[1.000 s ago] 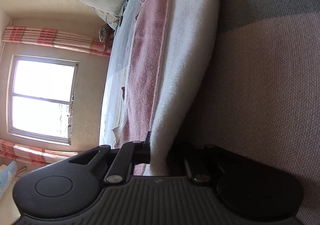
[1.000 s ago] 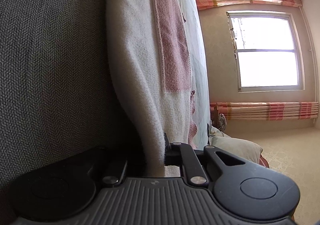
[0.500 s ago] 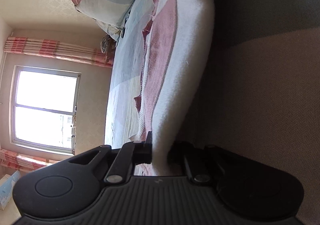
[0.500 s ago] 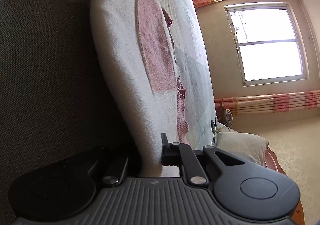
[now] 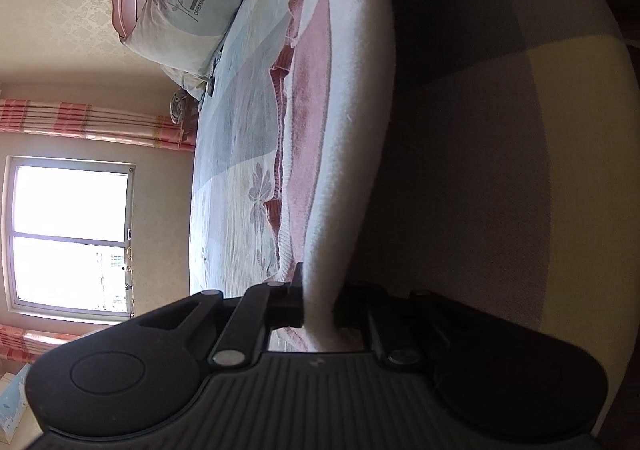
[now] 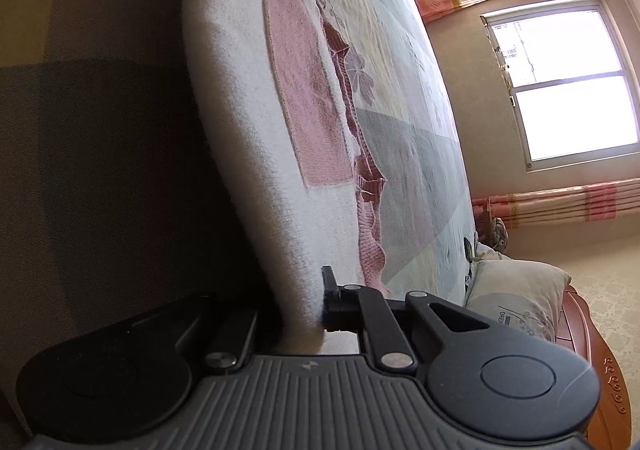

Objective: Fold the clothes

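I have the white-and-pink sweater (image 5: 348,138) pinched at one edge in both sets of fingers, left gripper (image 5: 320,306) and right gripper (image 6: 304,310) each clamped on it. It stretches straight ahead of the fingers, draped over the bed (image 5: 236,154). A pillow (image 5: 192,14) lies far beyond, clear of the fold.

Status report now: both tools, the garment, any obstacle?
Left tool and right tool shut on white-pink sweater edge, lifted off bed. No obstacle seen.
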{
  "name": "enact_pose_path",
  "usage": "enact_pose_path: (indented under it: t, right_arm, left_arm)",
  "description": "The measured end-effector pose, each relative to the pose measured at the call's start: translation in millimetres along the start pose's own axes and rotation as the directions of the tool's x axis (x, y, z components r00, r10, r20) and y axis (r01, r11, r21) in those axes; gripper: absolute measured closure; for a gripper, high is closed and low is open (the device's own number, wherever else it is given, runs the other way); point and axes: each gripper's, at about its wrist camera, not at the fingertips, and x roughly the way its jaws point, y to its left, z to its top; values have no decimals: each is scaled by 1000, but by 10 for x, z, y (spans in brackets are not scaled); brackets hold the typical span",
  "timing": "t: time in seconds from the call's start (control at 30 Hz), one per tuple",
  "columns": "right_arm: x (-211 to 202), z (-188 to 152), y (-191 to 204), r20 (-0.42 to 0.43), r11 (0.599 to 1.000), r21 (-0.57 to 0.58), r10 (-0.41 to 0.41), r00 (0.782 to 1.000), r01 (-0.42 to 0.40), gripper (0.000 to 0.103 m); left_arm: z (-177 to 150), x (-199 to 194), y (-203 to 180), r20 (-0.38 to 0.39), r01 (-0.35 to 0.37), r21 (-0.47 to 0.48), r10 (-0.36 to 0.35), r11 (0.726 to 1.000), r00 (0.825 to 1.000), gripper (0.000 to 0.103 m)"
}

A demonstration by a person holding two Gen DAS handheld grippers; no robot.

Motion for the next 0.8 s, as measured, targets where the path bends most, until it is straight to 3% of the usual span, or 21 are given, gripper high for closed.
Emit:
enact_pose_path:
  t: [0.23,0.4,0.53,0.63,0.7,0.8]
  right_arm:
    - [-441,-44,266,-5,999,24,47,999,-47,91]
    - [-441,-68,431,-36,997,5,71,997,-71,90]
    - [-332,-134,415,-61,992,15,123,991,-122,76]
    - [-441,-246,387,-68,982,45,188,980,-185,69]
    - [-533,-364,244,-66,972,79,227,972,-222,67]
    - [-698,-542,-90,-25,948,181,271,962,-262,63]
  left_arm:
    - [-27,-375,-218,11,25,-9,-24,1000,1000,97]
    - [-52,-393,-335,5,90,-24,-90,996,996,94]
    - [-131,-585,-362,13,185,-20,-184,983,983,87]
    - [-263,-797,-177,24,284,-97,-283,954,959,87]
    - [-366,-876,60,44,319,-210,-317,924,947,87]
    - [-562,-924,520,85,328,-427,-323,843,943,87]
